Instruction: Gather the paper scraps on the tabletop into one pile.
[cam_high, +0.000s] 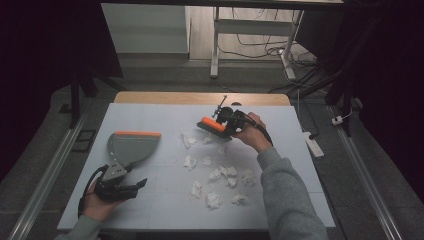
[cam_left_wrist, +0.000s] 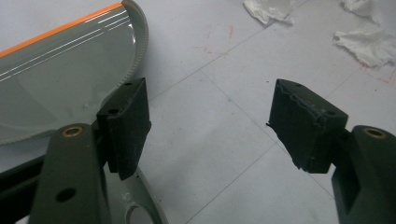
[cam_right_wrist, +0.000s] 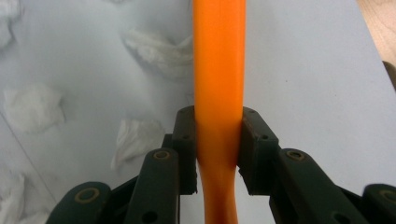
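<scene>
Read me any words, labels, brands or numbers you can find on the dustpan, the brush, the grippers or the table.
None: no readable text stands on anything here.
Dustpan: plain grey with an orange edge, no label seen.
Brush: plain orange handle, clamped in the right gripper, no print.
Left gripper: black pads, no marking.
Table: faint reddish smudges and thin lines, not letters.
Crumpled tissues: blank white.

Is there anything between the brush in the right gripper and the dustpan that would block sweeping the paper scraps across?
Nothing visible blocks it. The brush, clamped in the right gripper, sits at the far side of the paper scraps. Between the scraps and the dustpan lies only bare table.
</scene>
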